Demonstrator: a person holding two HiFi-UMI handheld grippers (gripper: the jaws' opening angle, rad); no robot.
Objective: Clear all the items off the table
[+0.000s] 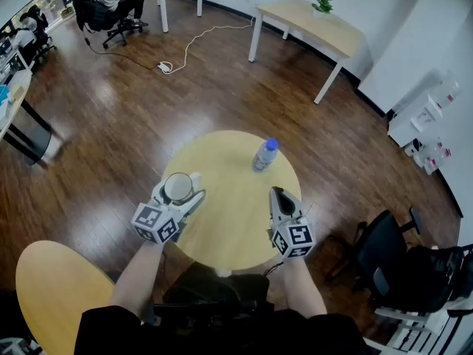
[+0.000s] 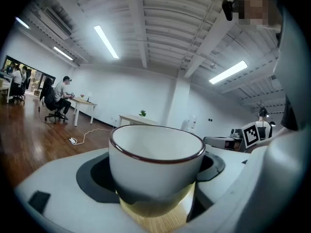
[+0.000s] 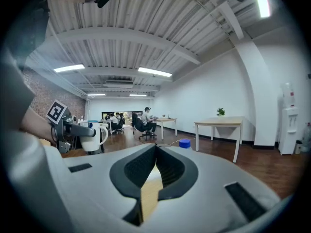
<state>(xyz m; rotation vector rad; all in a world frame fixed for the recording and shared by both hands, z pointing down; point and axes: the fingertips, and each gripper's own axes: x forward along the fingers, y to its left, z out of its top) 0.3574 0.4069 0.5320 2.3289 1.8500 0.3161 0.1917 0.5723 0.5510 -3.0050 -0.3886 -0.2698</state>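
Observation:
A white mug (image 1: 178, 186) with a dark red rim sits upright between the jaws of my left gripper (image 1: 180, 194), which is shut on it over the left edge of the round wooden table (image 1: 229, 228). The left gripper view shows the mug (image 2: 155, 165) close up, with the pads against its sides. A clear water bottle (image 1: 264, 154) with a blue cap stands on the far right part of the table. My right gripper (image 1: 276, 192) is shut and empty near the table's right edge, short of the bottle. Its closed jaws (image 3: 155, 148) point towards the blue cap (image 3: 184, 142).
A second round table (image 1: 52, 287) lies at the lower left. A black office chair (image 1: 384, 254) stands to the right. A rectangular table (image 1: 310, 22) with a small plant is at the back, and a white cable with a power strip (image 1: 165, 66) lies on the wooden floor.

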